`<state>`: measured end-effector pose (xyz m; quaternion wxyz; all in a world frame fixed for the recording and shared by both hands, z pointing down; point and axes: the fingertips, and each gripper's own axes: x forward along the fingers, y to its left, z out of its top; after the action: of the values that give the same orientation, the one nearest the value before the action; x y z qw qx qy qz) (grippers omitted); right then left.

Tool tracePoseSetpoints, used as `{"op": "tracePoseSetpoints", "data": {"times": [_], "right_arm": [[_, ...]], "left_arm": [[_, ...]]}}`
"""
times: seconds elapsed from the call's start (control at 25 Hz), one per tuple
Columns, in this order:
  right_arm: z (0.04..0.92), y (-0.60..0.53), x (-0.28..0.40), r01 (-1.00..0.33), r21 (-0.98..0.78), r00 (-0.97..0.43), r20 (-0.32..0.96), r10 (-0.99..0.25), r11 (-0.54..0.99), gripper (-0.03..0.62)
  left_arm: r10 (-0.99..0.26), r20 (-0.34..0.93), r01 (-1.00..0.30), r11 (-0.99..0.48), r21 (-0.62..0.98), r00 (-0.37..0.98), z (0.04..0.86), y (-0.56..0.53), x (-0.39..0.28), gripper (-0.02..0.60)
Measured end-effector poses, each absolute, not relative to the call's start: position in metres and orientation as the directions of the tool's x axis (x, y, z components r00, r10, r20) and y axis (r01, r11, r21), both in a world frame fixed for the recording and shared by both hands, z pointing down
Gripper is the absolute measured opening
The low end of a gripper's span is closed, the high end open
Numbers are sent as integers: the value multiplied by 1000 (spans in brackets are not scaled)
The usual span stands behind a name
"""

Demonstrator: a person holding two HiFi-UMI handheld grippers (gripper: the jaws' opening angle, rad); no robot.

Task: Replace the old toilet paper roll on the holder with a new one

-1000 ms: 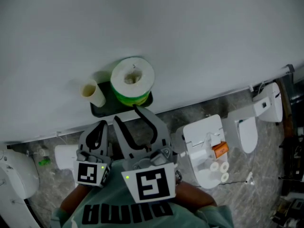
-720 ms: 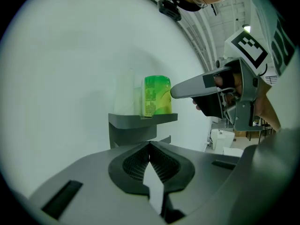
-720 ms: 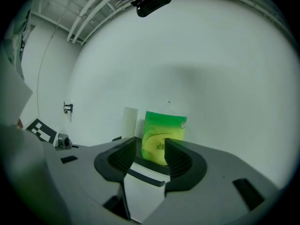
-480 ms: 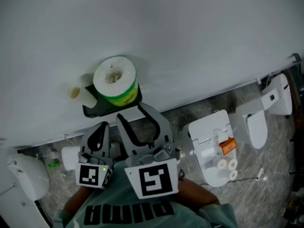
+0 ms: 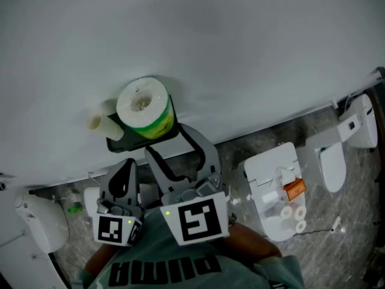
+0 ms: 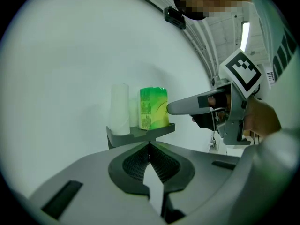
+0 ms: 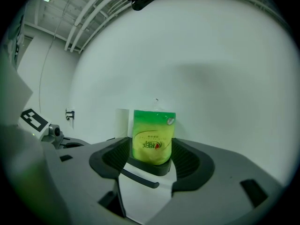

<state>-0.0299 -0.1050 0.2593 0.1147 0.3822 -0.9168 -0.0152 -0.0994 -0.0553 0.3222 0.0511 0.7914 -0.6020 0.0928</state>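
A new toilet paper roll [image 5: 143, 106] stood upright on a dark holder [image 6: 140, 132] fixed to a pale wall [image 5: 240, 53]. Its long axis ran straight up and down, and the hollow core end faced upward.

The roll sat straight ahead of the right gripper [image 7: 151, 149], in line with the gap between its two jaws, at their tips. Those jaws stood apart and had just been opening. Their pads did not press on the roll, and they held nothing.

The left gripper [image 6: 150, 146] was lower and to the left, short of the holder. Its jaws were closed tip to tip, with nothing between them.

The roll was wrapped in a glossy bright green printed sleeve. Its top showed white paper wound around the core. Just beside it on the holder, on the left gripper's side, the old roll [image 6: 120, 108] stood upright as a slim, pale tube.
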Motion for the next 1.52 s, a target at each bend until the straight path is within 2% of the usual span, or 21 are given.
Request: {"op": "tracePoseSetpoints", "data": {"times": [0.56, 0.8, 1.52], "right_arm": [[245, -128, -45, -652, 104, -735, 154, -660, 751, 387], [242, -139, -58, -637, 112, -748, 149, -646, 763, 442], [233, -156, -74, -632, 122, -754, 131, -644, 765, 443]], "left_arm": [[-978, 109, -979, -187, -78, 178, 275, -54, -118, 5], [-982, 113, -985, -157, -72, 149, 273, -53, -127, 5], [-989, 91, -990, -124, -63, 118, 266, -61, -149, 5]]}}
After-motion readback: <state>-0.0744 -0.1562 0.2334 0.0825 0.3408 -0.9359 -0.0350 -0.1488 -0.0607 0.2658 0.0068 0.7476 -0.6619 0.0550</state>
